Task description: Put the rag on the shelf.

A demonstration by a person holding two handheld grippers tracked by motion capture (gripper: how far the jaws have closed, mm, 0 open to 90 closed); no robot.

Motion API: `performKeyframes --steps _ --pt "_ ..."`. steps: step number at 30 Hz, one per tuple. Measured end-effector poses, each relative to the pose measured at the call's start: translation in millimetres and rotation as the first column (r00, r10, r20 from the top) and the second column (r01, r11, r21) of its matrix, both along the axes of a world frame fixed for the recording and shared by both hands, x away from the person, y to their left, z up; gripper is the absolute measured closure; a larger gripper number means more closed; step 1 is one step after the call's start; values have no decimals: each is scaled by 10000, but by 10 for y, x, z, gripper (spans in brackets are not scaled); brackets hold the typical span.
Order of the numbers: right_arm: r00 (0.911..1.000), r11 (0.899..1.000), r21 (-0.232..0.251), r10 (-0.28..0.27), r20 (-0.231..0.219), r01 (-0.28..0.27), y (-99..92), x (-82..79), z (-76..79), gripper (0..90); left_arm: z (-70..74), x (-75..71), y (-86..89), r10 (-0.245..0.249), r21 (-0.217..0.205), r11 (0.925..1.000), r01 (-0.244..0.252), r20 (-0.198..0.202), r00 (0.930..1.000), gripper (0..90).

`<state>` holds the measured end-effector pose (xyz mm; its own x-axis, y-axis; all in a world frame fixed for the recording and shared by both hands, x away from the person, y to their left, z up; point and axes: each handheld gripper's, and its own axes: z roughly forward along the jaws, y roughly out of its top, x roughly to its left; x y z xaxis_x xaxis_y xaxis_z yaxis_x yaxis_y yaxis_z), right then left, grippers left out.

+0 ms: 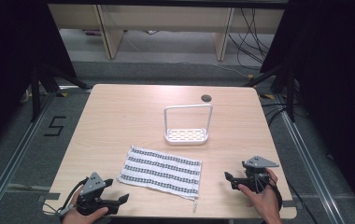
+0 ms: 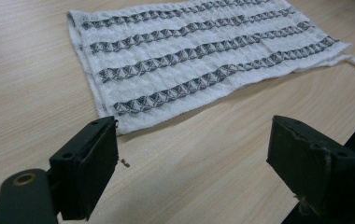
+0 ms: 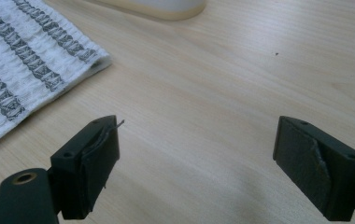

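Left gripper (image 1: 123, 199): nearest the camera, at the worktop's near-left corner, held in a hand (image 1: 84, 215); jaws spread wide with nothing between them, only bare wood, pointing toward the cloth's near-left end.
Left gripper view: its own gripper (image 2: 192, 154) looks along the two black jaws at the cloth (image 2: 203, 56), whose near corner lies just beyond the left jaw, apart from it.
Right gripper (image 1: 228, 178): at the near-right of the worktop, held in the other hand (image 1: 262, 200); jaws equally wide apart and gripping nothing, pointing left toward the cloth.
Right gripper view: its gripper (image 3: 196, 149) hovers over bare wood, with the cloth's corner (image 3: 35, 60) off to the upper left, well clear of the jaws.
Cloth (image 1: 161, 171): white with dark patterned stripes, lying flat and spread out on the near middle of the worktop, between the two grippers and touching neither.
Cloth long axis: runs left to right, slightly skewed, the left end farther from the person, the right end nearer; stripes follow the long axis.
Loose thread (image 1: 195, 204): trails from the cloth's near-right corner toward the worktop's front edge.
Rack (image 1: 187, 125): white, with a tall loop handle and slotted base, standing upright beyond the cloth, apart from it.
Worktop (image 1: 119, 112): light wood, with a round cable hole (image 1: 206, 98) near the far edge.
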<state>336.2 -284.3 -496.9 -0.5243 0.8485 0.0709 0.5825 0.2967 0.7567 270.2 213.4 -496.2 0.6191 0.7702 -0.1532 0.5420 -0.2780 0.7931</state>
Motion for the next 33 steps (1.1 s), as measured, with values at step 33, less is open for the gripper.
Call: performKeyframes --steps 33 --pt "9937 9930 406 1105 174 -1111 276 69 179 267 80 -25 -695 -1664 -426 9848 1682 421 9852 189"
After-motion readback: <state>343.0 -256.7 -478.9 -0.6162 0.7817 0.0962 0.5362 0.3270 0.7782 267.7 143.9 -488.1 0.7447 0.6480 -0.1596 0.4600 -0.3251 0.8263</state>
